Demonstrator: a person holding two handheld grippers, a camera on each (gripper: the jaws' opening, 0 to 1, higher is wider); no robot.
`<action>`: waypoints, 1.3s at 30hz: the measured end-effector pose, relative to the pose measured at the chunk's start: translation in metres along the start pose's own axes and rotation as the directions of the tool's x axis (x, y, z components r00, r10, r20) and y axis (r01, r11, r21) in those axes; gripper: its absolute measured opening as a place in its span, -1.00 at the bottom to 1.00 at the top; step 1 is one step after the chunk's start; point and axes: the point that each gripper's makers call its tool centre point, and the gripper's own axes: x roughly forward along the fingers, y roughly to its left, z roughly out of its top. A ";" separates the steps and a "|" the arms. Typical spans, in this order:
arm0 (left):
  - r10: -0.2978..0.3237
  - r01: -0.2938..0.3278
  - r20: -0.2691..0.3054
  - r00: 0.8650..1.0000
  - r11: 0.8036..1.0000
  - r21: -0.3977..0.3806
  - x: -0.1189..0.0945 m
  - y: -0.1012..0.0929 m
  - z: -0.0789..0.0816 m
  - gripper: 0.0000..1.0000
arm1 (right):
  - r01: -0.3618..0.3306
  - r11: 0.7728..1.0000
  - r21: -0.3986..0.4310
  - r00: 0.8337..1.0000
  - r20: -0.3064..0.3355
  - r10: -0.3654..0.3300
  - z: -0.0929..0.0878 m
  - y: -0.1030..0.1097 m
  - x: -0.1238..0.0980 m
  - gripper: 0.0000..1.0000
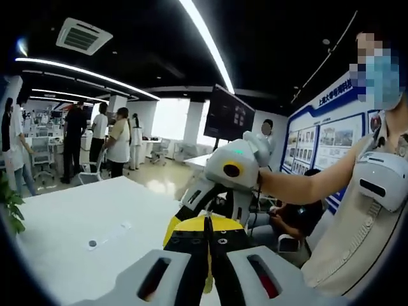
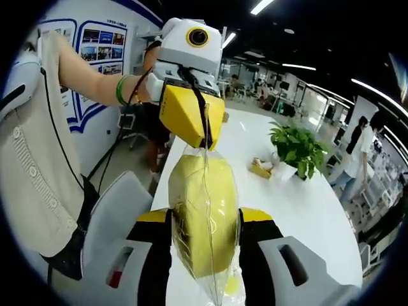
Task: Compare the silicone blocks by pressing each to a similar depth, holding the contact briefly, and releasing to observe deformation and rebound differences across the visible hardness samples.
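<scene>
- Between your left claw (image 1: 208,255) jaws, left gripper view: closed on a thin bag edge; right claw (image 1: 205,213) meets it head-on above the worktop (image 1: 95,217).
- Right gripper view: right claw (image 2: 204,255) clamps the bagged yellow block (image 2: 203,213), long axis pointing ahead; left claw (image 2: 205,141) pinches the bag top.

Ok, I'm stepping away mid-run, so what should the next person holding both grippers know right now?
Right gripper: jaws clamped on either side of the yellow silicone block, held above the white table.
Left gripper: jaws shut on the top of the block's clear bag.
Done: this block is under a squeeze.
Left: release, watch the rebound, then press the other samples.
</scene>
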 end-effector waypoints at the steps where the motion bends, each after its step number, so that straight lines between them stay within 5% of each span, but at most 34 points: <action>1: 0.007 -0.007 0.007 1.000 1.000 -0.008 -0.001 0.002 -0.001 -1.00 | 0.014 1.000 -0.001 1.000 0.013 -0.014 0.000 -0.002 -0.001 -0.27; 4: 0.018 -0.018 0.013 1.000 0.999 -0.038 -0.004 0.010 -0.007 -1.00 | 0.080 0.997 0.006 0.995 0.053 -0.080 0.001 -0.012 -0.005 -0.27; 9: 0.043 -0.041 0.028 0.999 0.996 -0.083 -0.010 0.027 -0.020 -1.00 | 0.230 0.973 -0.011 0.963 0.148 -0.226 0.001 -0.029 -0.020 -0.33; 18: 0.072 -0.060 0.052 0.996 0.979 -0.196 -0.013 0.061 -0.051 -1.00 | 0.222 0.968 0.118 0.960 0.150 -0.238 -0.026 -0.020 -0.020 -0.09; 24: 0.092 -0.082 0.030 0.995 0.962 -0.259 -0.012 0.089 -0.079 -1.00 | 0.256 0.939 0.231 0.937 0.179 -0.299 -0.044 -0.019 -0.015 0.12; 27: 0.100 -0.090 0.016 0.995 0.951 -0.296 -0.012 0.104 -0.096 -1.00 | 0.292 0.909 0.299 0.914 0.194 -0.357 -0.056 -0.017 -0.015 0.21; 30: 0.117 -0.110 0.001 0.993 0.941 -0.321 -0.009 0.120 -0.119 -1.00 | 0.411 0.851 0.327 0.852 0.194 -0.486 -0.074 -0.019 -0.022 0.17; 32: 0.120 -0.114 -0.005 0.993 0.928 -0.354 -0.007 0.126 -0.132 -1.00 | 0.434 0.816 0.382 0.825 0.196 -0.530 -0.083 -0.016 -0.024 0.13; 39: 0.109 -0.131 -0.075 0.991 0.892 -0.432 0.010 0.144 -0.196 -1.00 | 0.460 0.678 0.574 0.800 0.064 -0.597 -0.144 0.012 -0.017 0.22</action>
